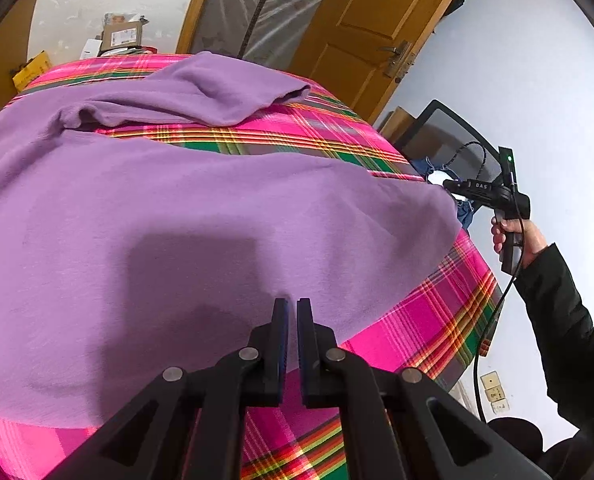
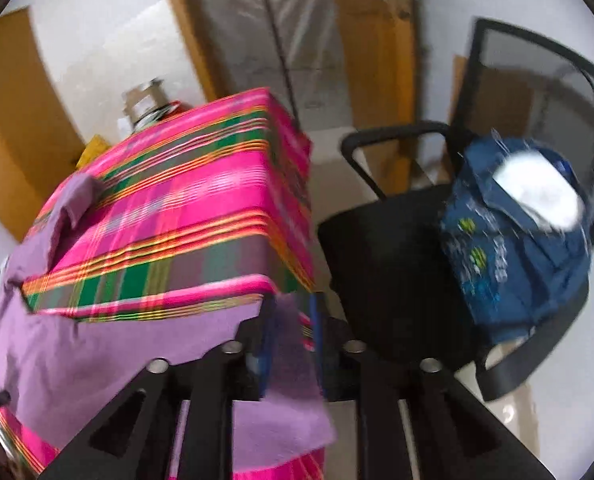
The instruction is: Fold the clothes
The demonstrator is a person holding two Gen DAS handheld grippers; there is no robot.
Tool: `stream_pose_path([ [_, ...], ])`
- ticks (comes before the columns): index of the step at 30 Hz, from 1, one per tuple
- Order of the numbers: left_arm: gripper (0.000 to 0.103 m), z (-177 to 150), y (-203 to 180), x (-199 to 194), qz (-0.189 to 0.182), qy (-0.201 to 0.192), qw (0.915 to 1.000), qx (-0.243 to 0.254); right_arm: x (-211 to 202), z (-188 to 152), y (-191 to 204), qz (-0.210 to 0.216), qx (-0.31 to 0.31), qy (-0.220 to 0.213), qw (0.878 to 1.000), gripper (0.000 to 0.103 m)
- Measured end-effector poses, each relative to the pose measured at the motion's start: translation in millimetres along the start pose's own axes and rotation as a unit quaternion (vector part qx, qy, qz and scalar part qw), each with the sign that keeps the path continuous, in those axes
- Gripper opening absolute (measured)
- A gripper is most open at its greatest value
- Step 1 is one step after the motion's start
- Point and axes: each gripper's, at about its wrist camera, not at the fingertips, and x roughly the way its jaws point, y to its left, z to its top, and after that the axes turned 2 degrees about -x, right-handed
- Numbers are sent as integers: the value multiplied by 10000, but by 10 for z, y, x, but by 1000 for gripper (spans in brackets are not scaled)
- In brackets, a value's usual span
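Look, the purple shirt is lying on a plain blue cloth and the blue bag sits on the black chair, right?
Not quite. The purple shirt lies on a pink plaid cloth, not plain blue; the left wrist view shows it. The blue bag does sit on the black chair.

Purple garment [image 1: 217, 216]; pink-green-orange plaid cloth [image 1: 437, 320]; black chair [image 2: 393, 256]; blue bag [image 2: 517, 248]; brown door [image 1: 377, 20].

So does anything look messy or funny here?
A bit. The purple shirt isn't flat: its sleeve is bunched up at the far end, and one corner hangs off the plaid table's edge between the right tongs.
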Motion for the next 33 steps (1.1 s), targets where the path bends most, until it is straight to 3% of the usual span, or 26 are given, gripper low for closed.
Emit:
stream_pose_path([
  [3,3,1,-20,17,-44,27,10000,29,-111,-143,-217,250,611,-82,9978,32],
  [6,3,10,-29,47,-58,64,10000,49,-178,-346,-398,508,1113,-84,9925,44],
  [13,3,4,-99,83,-118,98,9998,110,-27,-749,-583,1524,2030,201,9670,45],
  [18,3,-15,-130,79,-112,93,9998,115,-22,-721,-601,1919,2258,137,9550,47],
  [19,3,-17,-134,78,-113,94,9998,109,-1,-720,-586,1883,2265,185,9555,46],
  [23,3,-22,-151,68,-101,97,9998,107,-55,-701,-519,1745,2150,65,9609,7],
  [28,3,-22,-128,71,-88,101,9999,65,-469,-787,-488,1393,2145,-418,9658,5],
  [33,3,-13,-136,145,-142,171,9997,71,-581,-854,-580,1128,2208,-318,9683,8],
])
